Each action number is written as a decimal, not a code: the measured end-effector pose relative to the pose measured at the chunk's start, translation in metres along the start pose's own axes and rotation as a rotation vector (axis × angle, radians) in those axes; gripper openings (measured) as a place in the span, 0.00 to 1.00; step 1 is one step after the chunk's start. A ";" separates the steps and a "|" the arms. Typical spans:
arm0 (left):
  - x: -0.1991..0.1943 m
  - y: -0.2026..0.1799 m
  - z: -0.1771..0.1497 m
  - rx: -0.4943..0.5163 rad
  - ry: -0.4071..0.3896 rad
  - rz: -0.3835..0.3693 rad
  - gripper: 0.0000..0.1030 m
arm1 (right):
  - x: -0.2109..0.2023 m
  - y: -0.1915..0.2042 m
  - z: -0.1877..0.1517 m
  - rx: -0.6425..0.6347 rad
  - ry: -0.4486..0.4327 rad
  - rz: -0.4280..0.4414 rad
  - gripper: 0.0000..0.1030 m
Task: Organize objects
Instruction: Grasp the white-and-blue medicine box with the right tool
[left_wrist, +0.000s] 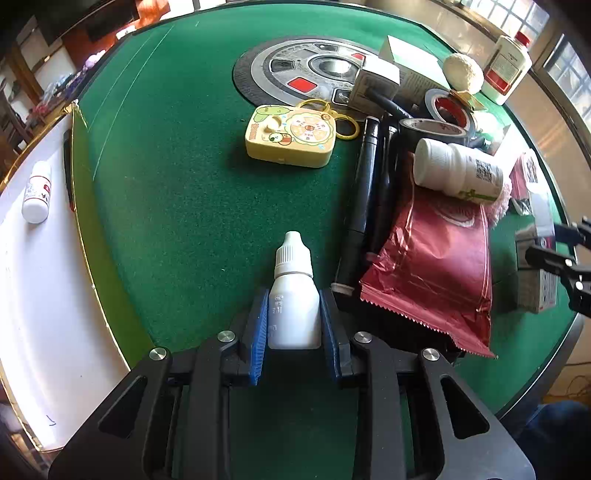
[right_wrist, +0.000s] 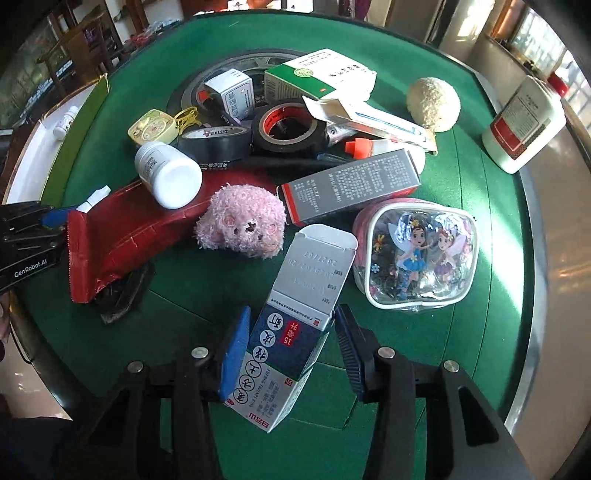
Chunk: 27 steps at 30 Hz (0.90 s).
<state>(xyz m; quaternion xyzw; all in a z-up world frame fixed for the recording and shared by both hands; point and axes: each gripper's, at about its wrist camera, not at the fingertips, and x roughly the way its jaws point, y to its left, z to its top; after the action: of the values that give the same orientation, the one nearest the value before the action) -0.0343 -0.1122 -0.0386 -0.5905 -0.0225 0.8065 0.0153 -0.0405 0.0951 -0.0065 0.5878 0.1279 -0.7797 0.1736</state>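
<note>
The left gripper (left_wrist: 293, 325) is closed on a small white dropper bottle (left_wrist: 293, 295) with a ribbed cap, held above the green felt table (left_wrist: 177, 206). The right gripper (right_wrist: 291, 350) has a blue and white medicine box (right_wrist: 291, 339), its flap open, between its blue pads; the left pad touches it, the right stands apart. Near lie a red foil bag (left_wrist: 432, 269), a pink plush toy (right_wrist: 242, 227), tape rolls (right_wrist: 290, 127) and a fairy pouch (right_wrist: 415, 254). Windows are behind.
</note>
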 end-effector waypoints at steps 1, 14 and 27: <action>0.000 0.002 0.001 -0.011 -0.001 0.003 0.25 | -0.001 -0.002 -0.003 0.023 0.010 0.012 0.46; -0.003 -0.003 -0.006 -0.026 -0.067 0.037 0.25 | 0.008 -0.017 -0.032 0.072 0.031 0.098 0.32; -0.035 0.007 -0.007 -0.126 -0.131 -0.072 0.25 | -0.020 -0.032 -0.039 0.108 -0.076 0.167 0.32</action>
<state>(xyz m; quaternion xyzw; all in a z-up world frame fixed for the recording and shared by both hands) -0.0167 -0.1208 -0.0083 -0.5352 -0.0954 0.8393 0.0058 -0.0152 0.1423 0.0020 0.5750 0.0294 -0.7900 0.2109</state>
